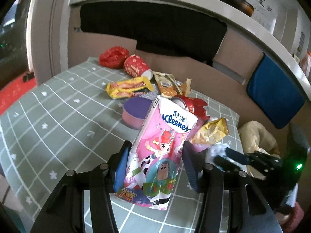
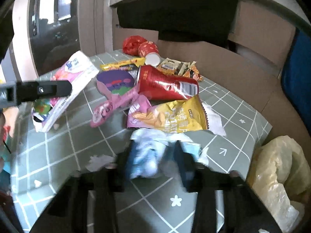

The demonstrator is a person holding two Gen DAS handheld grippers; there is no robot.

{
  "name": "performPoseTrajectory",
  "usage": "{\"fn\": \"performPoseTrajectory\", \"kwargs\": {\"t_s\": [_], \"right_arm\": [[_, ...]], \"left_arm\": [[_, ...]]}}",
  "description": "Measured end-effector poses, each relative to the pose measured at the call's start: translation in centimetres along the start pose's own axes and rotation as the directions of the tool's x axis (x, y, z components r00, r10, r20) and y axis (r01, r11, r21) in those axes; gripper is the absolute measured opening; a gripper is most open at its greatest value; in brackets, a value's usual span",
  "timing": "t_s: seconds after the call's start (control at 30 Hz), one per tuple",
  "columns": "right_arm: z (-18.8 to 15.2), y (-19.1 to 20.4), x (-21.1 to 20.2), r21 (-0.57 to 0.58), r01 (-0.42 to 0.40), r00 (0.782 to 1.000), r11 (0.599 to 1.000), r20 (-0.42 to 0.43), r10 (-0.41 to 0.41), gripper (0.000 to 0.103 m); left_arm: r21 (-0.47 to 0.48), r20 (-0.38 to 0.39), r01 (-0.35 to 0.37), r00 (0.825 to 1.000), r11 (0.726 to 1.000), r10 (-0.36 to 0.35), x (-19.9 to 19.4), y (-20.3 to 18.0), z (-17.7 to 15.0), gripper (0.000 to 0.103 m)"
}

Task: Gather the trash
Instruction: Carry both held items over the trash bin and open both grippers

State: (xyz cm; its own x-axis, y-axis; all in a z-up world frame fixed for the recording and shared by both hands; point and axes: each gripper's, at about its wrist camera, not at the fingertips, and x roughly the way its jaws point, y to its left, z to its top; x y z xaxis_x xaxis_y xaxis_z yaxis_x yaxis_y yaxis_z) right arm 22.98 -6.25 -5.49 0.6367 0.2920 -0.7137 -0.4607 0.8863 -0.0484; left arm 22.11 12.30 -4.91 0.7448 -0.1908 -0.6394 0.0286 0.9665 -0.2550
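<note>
Over the grey-green grid-pattern tablecloth (image 1: 58,120), left gripper (image 1: 155,167) has its blue pads pressed on both sides of the pink-and-white Kleenex tissue pack w/ cartoon print (image 1: 161,145), lifted clear of the cloth, tilted up-right. Risk: soft pack, held low near its bottom end, top-heavy, so it could pivot or slide out if swung fast. Right gripper (image 2: 153,165) is blurred; jaws look closed round a crumpled pale blue-white tissue wad (image 2: 145,159) at the near edge of the trash pile, but how firm, can't tell. Loose tissue may tear or shed bits, or drag the yellow potato-chip bag (image 2: 171,118) lying just beyond it. Pose: both grippers point fwd over the table, left one raised, right one low by the cloth. Yellowish plastic bag (image 2: 276,174) sits beside the table's right edge, probably the bin.
</note>
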Motion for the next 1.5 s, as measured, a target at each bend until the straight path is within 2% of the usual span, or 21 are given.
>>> {"fn": "performPoseTrajectory", "kwargs": {"t_s": [0.1,0.3,0.4,0.57,0.7,0.8,1.03,1.13,1.23,1.5], "right_arm": [[0.2,-0.6,-2.4,0.021,0.012,0.998,1.0,0.058,-0.013,0.025],[1.1,-2.5,-6.5,0.079,-0.001,0.99,0.997,0.14,-0.01,0.025],[2.1,-3.7,-9.0,0.108,0.014,0.98,0.994,0.198,-0.036,0.025],[3.4,-6.1,-14.8,0.147,0.127,0.942,0.981,0.291,-0.165,0.025],[2.8,-9.2,-19.1,0.219,0.232,0.9,0.948,0.322,-0.294,0.025],[1.9,-11.6,-21.1,0.27,0.304,0.871,0.913,0.308,-0.382,0.025],[-0.8,-15.8,-22.8,0.365,0.346,0.848,0.865,0.273,-0.454,0.025],[-1.4,-17.2,-21.8,0.378,0.357,0.85,0.854,0.248,-0.465,0.025],[-2.1,-18.2,-21.0,0.394,0.348,0.857,0.851,0.234,-0.459,0.025],[-3.2,-20.6,-19.1,0.426,0.353,0.863,0.833,0.195,-0.466,0.026]], "left_arm": [[0.026,0.034,-0.006,0.999,1.0,0.005,-0.9,-0.6,0.1,0.053],[0.063,0.102,0.025,0.994,0.998,-0.032,-2.5,-2.4,1.2,0.052],[0.082,0.14,0.062,0.987,0.995,-0.073,-3.5,-3.9,2.8,0.052],[0.127,0.182,0.163,0.966,0.978,-0.185,-4.7,-8.2,5.7,0.052],[0.219,0.201,0.248,0.935,0.944,-0.292,-4.4,-13.9,6.7,0.052],[0.244,0.166,0.284,0.93,0.927,-0.328,-2.9,-17.5,6.9,0.052],[0.274,0.066,0.336,0.928,0.901,-0.366,1.3,-23.5,5.2,0.052],[0.274,0.021,0.36,0.925,0.892,-0.38,3.1,-24.9,4.6,0.052],[0.252,-0.024,0.369,0.926,0.895,-0.376,5.0,-25.8,4.2,0.052],[0.287,-0.061,0.381,0.923,0.879,-0.38,7.5,-27.4,3.0,0.052]]}}
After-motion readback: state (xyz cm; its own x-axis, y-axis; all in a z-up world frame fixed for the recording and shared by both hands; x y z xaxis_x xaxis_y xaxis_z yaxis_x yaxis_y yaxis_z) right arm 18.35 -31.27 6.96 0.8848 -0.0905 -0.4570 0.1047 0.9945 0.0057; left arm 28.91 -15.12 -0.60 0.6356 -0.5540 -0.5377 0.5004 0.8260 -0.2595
